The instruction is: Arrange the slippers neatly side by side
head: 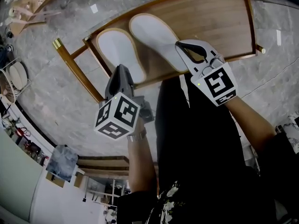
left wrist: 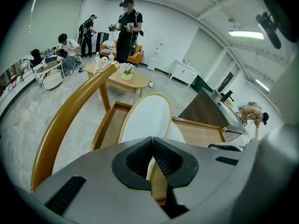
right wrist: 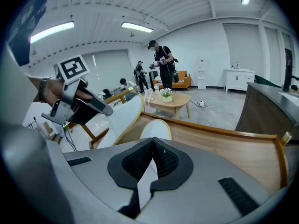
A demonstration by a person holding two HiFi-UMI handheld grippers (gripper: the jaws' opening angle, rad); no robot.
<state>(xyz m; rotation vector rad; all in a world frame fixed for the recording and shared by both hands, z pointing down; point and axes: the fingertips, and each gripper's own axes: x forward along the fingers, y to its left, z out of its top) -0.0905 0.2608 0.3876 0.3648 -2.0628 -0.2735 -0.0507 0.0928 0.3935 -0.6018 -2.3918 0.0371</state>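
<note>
Dark clothing (head: 201, 148) on the person fills the near part of the head view, with both forearms reaching out past it. Beyond lies the wooden rack (head: 219, 22), a broad rimmed board on brass-capped legs, set on a grey marbled floor.

Both slippers are on or just over that board, close beside each other and roughly parallel. The left slipper (head: 119, 52) sits a little nearer the person than the right slipper (head: 154, 34), so their toes and heels are not level. From above I can't say whether either sole rests flat on the wood. The left gripper view has its slipper rearing up and tilted, so that one at least may be partly lifted.

To my eye the step in hand is the placing itself, with each slipper gripped and brought in next to its partner. The next move calls for lowering both flat, drawing the heels into line with only a narrow gap between the pair, and then letting go without dragging them askew.

The left gripper (head: 120, 73) is clenched on the tan-edged heel rim of the left slipper, which is pinched thin between its pads. The right gripper (head: 183, 49) is likewise clamped tight on the near edge of the right slipper, a sliver of white showing between its jaws.
</note>
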